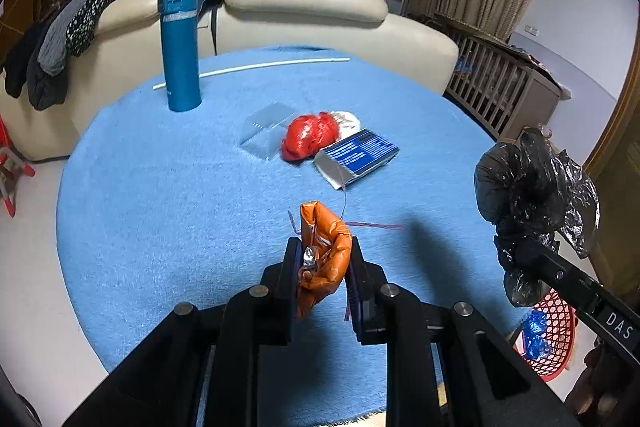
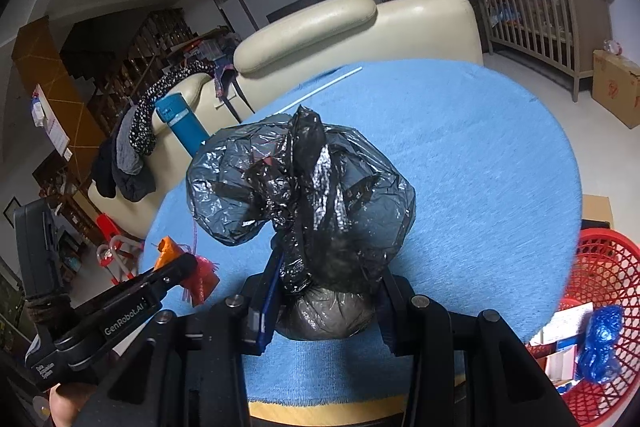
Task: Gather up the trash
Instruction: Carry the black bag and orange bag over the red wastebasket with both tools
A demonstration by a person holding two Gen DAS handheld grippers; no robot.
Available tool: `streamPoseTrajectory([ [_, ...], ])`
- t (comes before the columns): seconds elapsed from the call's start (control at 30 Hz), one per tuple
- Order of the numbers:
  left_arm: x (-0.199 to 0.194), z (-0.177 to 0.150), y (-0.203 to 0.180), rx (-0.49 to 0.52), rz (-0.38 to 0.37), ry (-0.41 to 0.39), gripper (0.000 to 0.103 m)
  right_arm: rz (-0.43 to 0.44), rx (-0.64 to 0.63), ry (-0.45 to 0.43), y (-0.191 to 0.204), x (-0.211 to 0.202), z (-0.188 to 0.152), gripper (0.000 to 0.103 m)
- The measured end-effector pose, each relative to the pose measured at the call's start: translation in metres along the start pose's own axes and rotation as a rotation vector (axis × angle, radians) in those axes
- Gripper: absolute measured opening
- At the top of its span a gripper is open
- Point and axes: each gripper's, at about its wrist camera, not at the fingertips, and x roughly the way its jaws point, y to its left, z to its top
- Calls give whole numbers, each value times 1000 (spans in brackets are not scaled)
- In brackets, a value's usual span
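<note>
My left gripper [image 1: 322, 259] is shut on a crumpled orange wrapper [image 1: 326, 247], held just above the blue tablecloth [image 1: 160, 187]. My right gripper [image 2: 326, 287] is shut on a knotted black plastic bag [image 2: 320, 195], lifted over the table's near right side; that bag [image 1: 532, 187] also shows at the right of the left wrist view. Lying on the cloth farther off are a red crumpled bag [image 1: 308, 137], a clear plastic lid [image 1: 266, 129], a blue and silver packet [image 1: 356, 155] and a white wad [image 1: 348, 119]. The left gripper [image 2: 188, 267] with its orange wrapper [image 2: 168, 249] appears at the left of the right wrist view.
A red mesh basket [image 2: 600, 287] stands on the floor right of the table, with a blue bag [image 2: 600, 347] inside. A tall blue bottle [image 1: 180, 47] and a white stick [image 1: 256, 67] are on the far part of the cloth. A cream sofa [image 1: 304, 11] is behind the table.
</note>
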Motion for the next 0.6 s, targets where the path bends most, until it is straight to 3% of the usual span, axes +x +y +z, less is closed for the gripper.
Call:
streamPoseTrajectory([
  [0.6, -30, 3, -33, 80, -13, -72, 22, 2, 38, -82, -15, -40, -1, 43],
])
